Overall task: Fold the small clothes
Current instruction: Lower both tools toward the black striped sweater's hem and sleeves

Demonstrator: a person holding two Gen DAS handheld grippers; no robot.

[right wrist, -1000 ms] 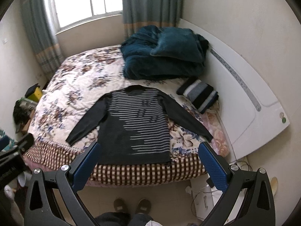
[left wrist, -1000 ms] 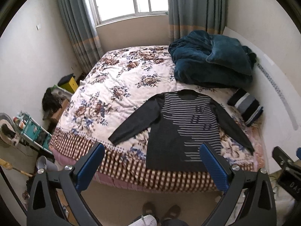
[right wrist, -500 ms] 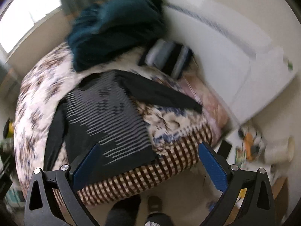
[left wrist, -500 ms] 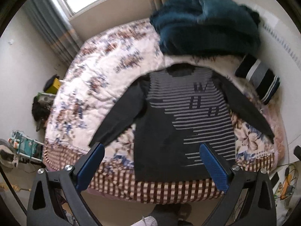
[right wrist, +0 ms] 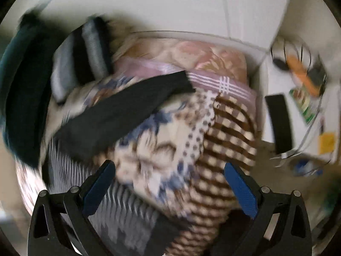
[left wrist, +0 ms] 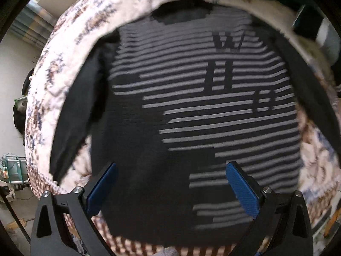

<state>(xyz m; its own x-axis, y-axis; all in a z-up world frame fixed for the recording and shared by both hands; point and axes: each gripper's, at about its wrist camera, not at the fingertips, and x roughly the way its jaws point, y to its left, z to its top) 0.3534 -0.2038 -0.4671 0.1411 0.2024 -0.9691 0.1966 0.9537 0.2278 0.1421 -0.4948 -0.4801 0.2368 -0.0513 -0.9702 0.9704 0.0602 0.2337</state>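
Left wrist view: the left gripper [left wrist: 170, 183] hangs with jaws spread wide above the striped sweater [left wrist: 191, 111], which lies flat on the bed [left wrist: 53, 68]. The right gripper [right wrist: 169, 183], also spread and empty, hangs over the sweater's sleeve [right wrist: 119, 113] near the bed's corner.

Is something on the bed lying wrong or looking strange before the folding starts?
Nothing stands out. The striped sweater lies flat on the floral bedspread, sleeves spread. Both the left gripper and the right gripper are open and empty.
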